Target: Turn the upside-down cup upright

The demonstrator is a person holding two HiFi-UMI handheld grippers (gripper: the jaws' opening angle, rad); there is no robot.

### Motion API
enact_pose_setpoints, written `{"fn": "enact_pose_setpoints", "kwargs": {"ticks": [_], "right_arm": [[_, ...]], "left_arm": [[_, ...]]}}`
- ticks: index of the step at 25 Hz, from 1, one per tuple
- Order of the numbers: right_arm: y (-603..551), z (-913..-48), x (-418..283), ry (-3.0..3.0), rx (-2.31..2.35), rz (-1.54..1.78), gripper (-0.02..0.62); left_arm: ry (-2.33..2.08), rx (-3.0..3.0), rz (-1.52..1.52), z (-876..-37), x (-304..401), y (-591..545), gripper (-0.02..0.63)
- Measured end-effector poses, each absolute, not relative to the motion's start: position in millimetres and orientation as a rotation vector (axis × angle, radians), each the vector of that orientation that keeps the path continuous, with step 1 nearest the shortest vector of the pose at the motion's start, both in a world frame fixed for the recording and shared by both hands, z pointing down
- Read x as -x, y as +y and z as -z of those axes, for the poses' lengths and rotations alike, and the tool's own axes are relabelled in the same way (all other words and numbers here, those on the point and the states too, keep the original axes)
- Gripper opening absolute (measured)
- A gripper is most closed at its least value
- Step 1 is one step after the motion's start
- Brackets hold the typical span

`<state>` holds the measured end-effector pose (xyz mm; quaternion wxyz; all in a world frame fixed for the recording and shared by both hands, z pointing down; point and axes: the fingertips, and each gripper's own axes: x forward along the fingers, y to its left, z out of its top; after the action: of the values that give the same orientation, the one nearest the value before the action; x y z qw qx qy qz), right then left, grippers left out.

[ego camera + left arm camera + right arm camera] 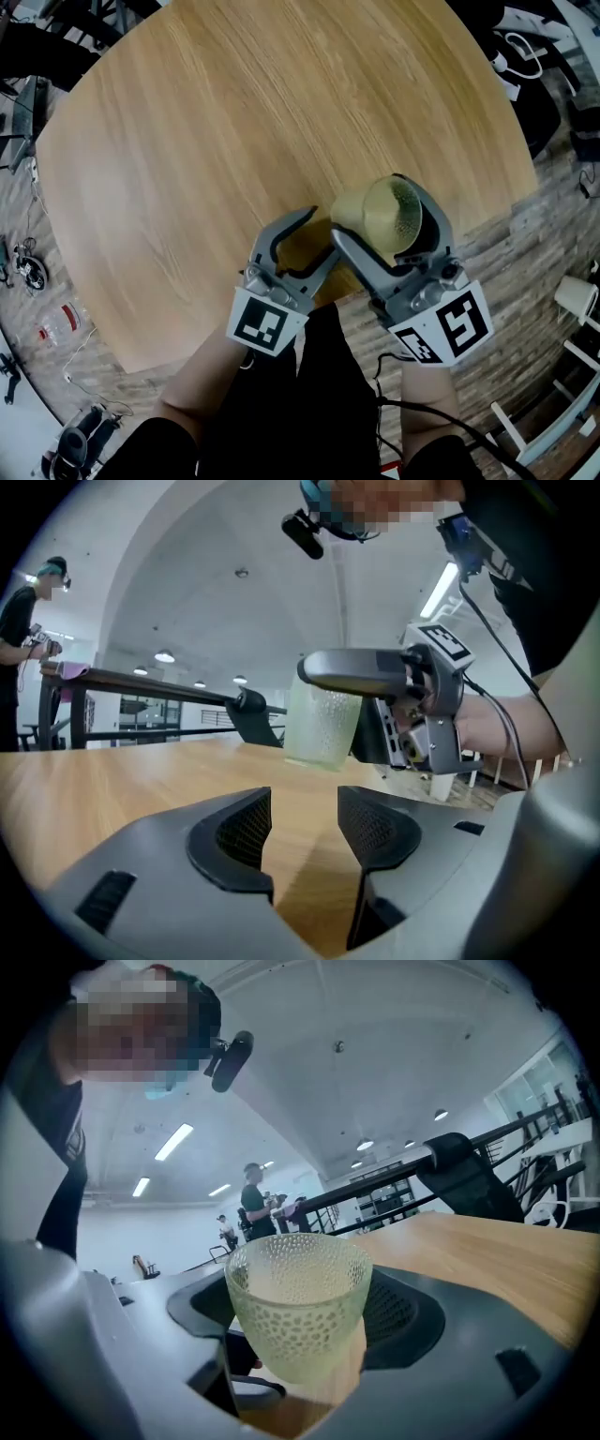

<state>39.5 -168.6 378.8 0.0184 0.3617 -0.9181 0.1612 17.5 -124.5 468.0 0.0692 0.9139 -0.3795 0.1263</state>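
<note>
Left gripper [305,822]: nearest, at 6 o'clock in the head view; jaws spread apart, nothing between them.
Right gripper [370,208]: at 4 o'clock, clamped around the cup [298,1321].
Cup: pale dimpled glass, mouth facing up, at 3 o'clock over the table [187,141].
Table: round, light wood, filling 9 to 1 o'clock.

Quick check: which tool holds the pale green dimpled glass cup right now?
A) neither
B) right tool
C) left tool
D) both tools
B: the right tool clamps the pale green dimpled glass cup between its jaws, while the left tool stands open and empty.
</note>
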Motion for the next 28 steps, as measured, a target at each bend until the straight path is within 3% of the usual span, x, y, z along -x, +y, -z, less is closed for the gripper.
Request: {"fn": "enact_pose_setpoints", "kwargs": {"ticks": [12,16,28], "right_arm": [[-140,-373,-16,-2.877,-0.987,-0.519,0.356],[-137,-378,-10,-2.879,-1.018,-0.483,0.356],[-129,-392,-3,-2.886,-0.995,-0.647,0.356]], "left_arm": [[-1.081,-2.911,-0.399,-455,-40,-116,0.242],[-1.0,-2.9,-0.337,-458,-38,-111,0.295],[-1.027,-2.908,-0.405,-463,-22,-109,0.29]]}}
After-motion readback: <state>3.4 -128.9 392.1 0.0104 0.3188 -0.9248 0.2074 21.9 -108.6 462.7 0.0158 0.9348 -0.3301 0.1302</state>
